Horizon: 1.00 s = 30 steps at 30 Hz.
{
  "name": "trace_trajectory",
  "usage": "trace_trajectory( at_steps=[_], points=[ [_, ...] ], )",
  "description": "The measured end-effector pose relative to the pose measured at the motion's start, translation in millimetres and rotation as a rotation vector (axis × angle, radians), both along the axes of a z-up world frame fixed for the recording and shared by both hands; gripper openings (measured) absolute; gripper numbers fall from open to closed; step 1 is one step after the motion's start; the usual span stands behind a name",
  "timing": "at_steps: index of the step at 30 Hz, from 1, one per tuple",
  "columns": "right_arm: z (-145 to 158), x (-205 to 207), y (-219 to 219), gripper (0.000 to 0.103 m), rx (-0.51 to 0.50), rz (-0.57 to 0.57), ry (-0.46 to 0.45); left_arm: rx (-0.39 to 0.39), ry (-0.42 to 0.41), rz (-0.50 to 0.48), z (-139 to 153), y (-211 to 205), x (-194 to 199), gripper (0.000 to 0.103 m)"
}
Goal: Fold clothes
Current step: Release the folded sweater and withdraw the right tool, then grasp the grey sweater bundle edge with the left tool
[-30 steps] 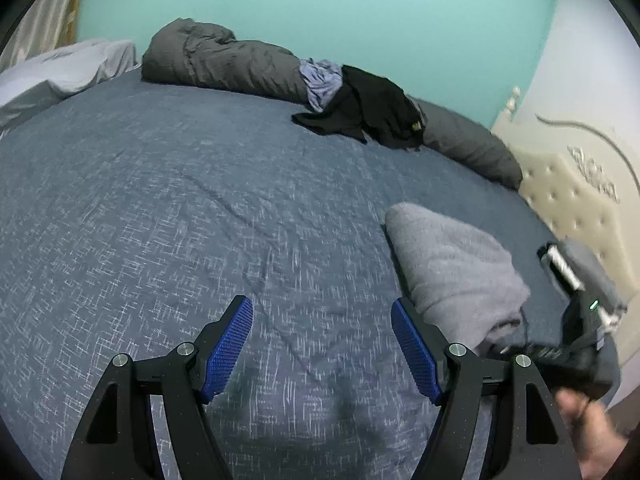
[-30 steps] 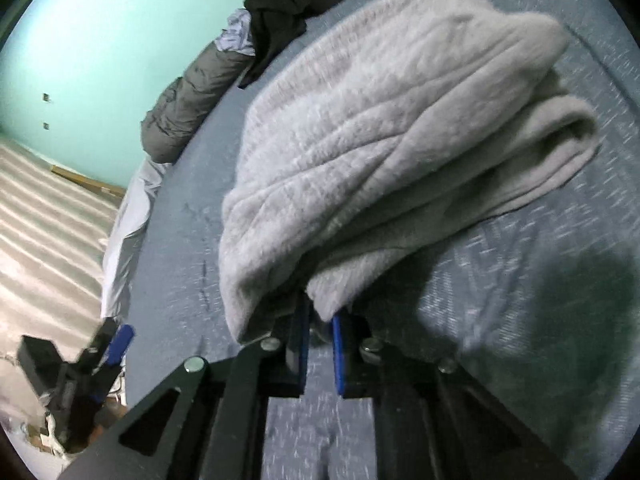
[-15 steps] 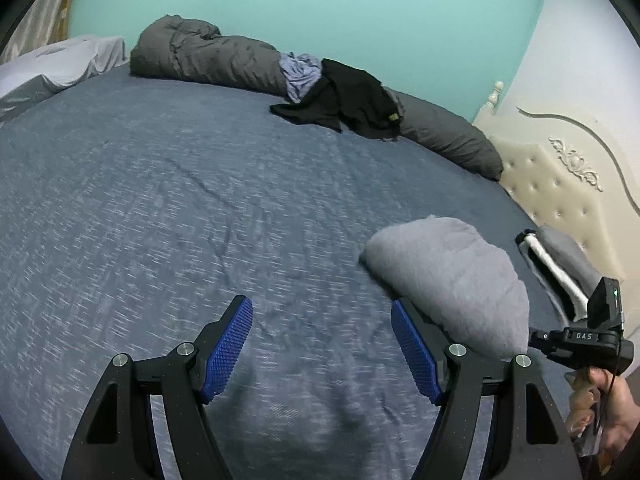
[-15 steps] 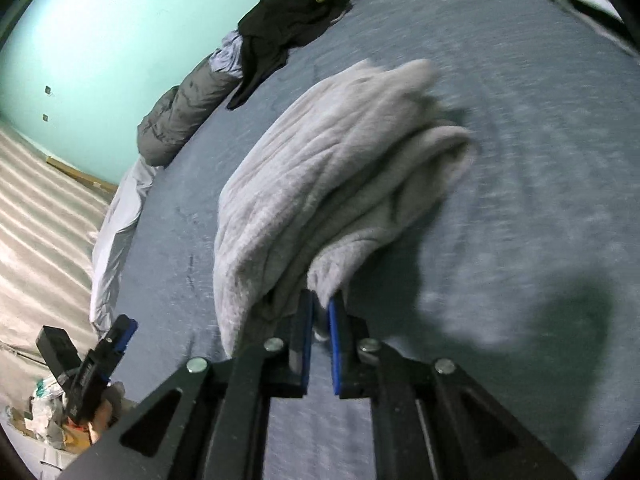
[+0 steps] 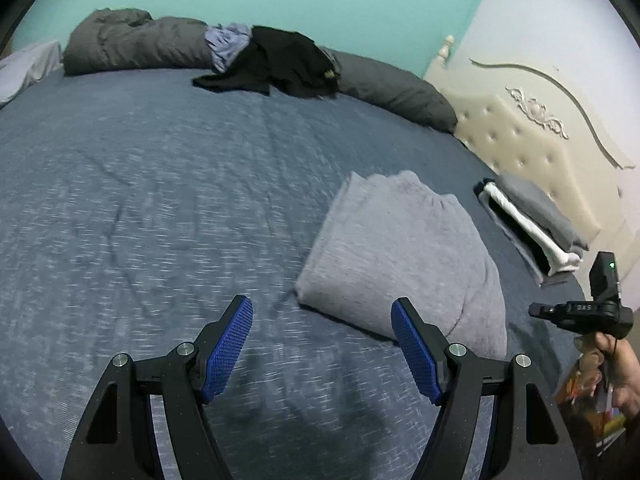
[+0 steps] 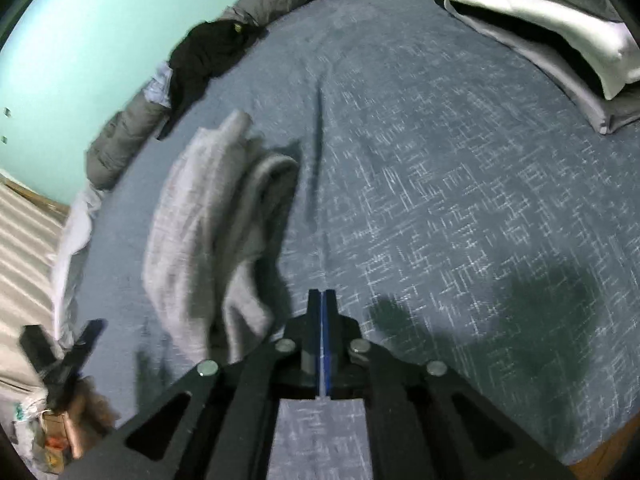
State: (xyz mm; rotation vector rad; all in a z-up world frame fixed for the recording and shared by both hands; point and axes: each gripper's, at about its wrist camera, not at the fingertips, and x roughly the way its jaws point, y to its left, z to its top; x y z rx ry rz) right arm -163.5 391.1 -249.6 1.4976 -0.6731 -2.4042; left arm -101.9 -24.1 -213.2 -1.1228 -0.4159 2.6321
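Observation:
A folded light grey garment [image 5: 400,248] lies on the blue bedspread [image 5: 160,200]. My left gripper [image 5: 322,312] hovers open just in front of its near edge, nothing between the fingers. In the right wrist view the same garment [image 6: 208,220] lies rumpled to the left of my right gripper [image 6: 322,294], apart from it. The right jaws are closing, blue pads pressed together with nothing between them. The right gripper's body [image 5: 580,312], held by a hand, shows at the right edge of the left wrist view.
A stack of folded grey and white clothes [image 5: 532,220] sits by the cream headboard [image 5: 540,140]. Black and lilac garments [image 5: 280,64] lie heaped on a rolled grey duvet [image 5: 140,44] along the far edge. The bed's edge is near my right gripper.
The right gripper let go of the grey garment and pulled away to its right; the garment now rests on the bed. The left gripper swung toward the garment, still open.

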Motion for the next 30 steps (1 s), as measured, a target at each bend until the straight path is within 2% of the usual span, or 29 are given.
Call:
trace_trajectory(
  at_steps=[2,4,6,9,13,19,26,30],
  points=[
    [2.3,1.4,-11.4,0.005,0.006,0.04,-0.003,-0.008,-0.014,0.002,-3.6,5.3,-8.5,0.076],
    [3.9,2.5,-29.5,0.015,0.017,0.098,0.004,-0.007,-0.04,0.011,-10.8,8.0,-17.9,0.076],
    [5.4,3.6,-48.1,0.034,0.027,0.156,0.011,-0.004,-0.063,0.02,-17.3,9.7,-26.0,0.076],
    [0.2,5.9,-75.0,0.035,-0.004,0.237,-0.008,0.0,-0.086,0.042,-24.6,9.2,-34.8,0.076],
    [-9.0,2.1,-106.6,0.035,0.048,0.307,-0.02,0.001,-0.115,0.087,-33.8,0.1,-43.8,0.075],
    [-26.1,-0.7,-115.7,0.036,0.08,0.321,-0.036,0.001,-0.133,0.064,-40.9,-1.3,-53.9,0.075],
    [-26.7,1.8,-113.0,0.036,0.072,0.322,-0.032,-0.009,-0.163,0.039,-53.8,3.7,-66.4,0.075],
    [-26.5,4.8,-115.4,0.036,0.083,0.342,-0.043,-0.028,-0.183,-0.017,-58.5,10.8,-73.9,0.075]
  ],
)
